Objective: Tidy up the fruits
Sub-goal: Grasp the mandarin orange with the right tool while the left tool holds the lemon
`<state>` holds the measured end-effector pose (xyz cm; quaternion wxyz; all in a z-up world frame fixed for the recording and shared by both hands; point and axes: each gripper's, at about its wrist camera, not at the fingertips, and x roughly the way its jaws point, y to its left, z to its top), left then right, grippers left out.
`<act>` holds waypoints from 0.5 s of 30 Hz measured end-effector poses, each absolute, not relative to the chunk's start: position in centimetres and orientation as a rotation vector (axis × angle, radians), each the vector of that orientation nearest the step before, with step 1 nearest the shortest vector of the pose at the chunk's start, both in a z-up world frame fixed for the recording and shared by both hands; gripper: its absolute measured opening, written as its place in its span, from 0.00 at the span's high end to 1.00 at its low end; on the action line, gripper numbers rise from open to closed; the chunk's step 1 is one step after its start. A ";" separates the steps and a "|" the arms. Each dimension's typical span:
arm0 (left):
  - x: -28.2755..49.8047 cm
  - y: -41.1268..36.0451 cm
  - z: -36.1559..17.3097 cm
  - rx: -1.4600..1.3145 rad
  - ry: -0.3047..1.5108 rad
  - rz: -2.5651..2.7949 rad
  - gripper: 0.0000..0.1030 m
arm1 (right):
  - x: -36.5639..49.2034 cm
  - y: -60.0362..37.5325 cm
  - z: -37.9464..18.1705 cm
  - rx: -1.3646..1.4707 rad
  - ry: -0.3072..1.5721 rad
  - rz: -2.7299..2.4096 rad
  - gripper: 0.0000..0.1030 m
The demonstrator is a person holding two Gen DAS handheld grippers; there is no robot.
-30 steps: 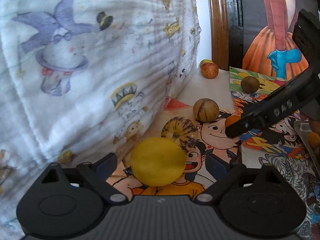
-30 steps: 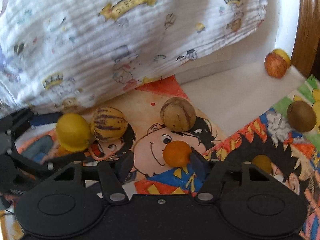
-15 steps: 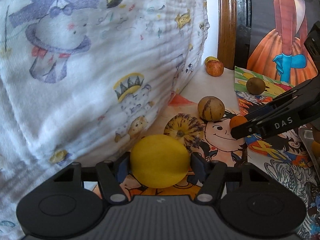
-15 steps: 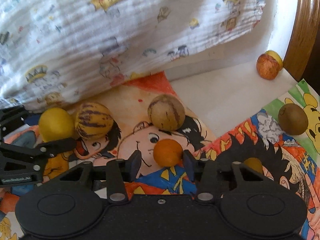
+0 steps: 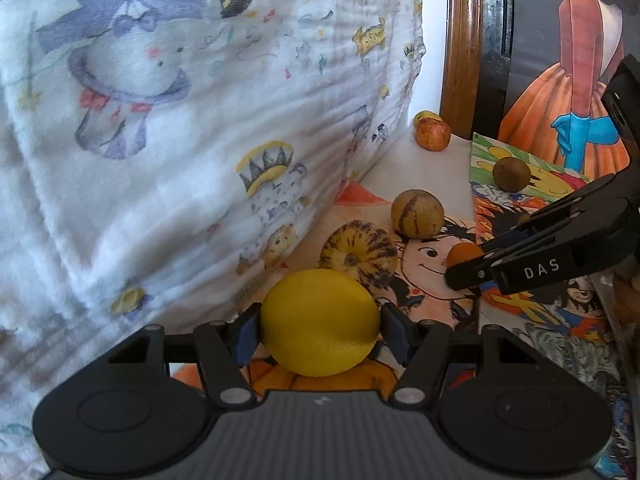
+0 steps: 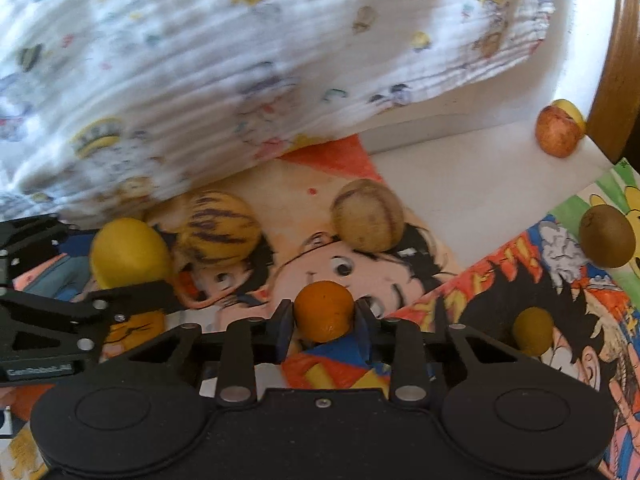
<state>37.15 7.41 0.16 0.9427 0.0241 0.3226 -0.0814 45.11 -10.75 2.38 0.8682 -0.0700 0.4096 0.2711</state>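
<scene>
While left gripper [image 5: 320, 330] clamps smooth matte yellow fruit [image 5: 320, 322], right gripper [image 6: 323, 322] pinches small round orange fruit [image 6: 324, 310]

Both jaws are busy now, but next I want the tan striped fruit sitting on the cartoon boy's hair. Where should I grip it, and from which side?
Grip the tan striped fruit across its widest middle, coming in low from the front along the right wrist's view. It is roundish and sits free on the cartoon mat, with bare mat on both sides for the jaws. The purple-striped fruit lies well to its left, so it probably will not crowd the jaws.
</scene>
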 end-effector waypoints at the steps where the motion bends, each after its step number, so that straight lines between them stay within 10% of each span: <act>1: 36.9 7.5 0.2 0.043 0.662 -0.170 0.35 | 44.7 -10.8 2.7 -0.143 0.858 0.575 0.67; 15: 30.6 6.4 4.3 0.000 0.609 -0.202 0.35 | 34.9 -15.5 8.4 -0.050 0.707 0.639 0.67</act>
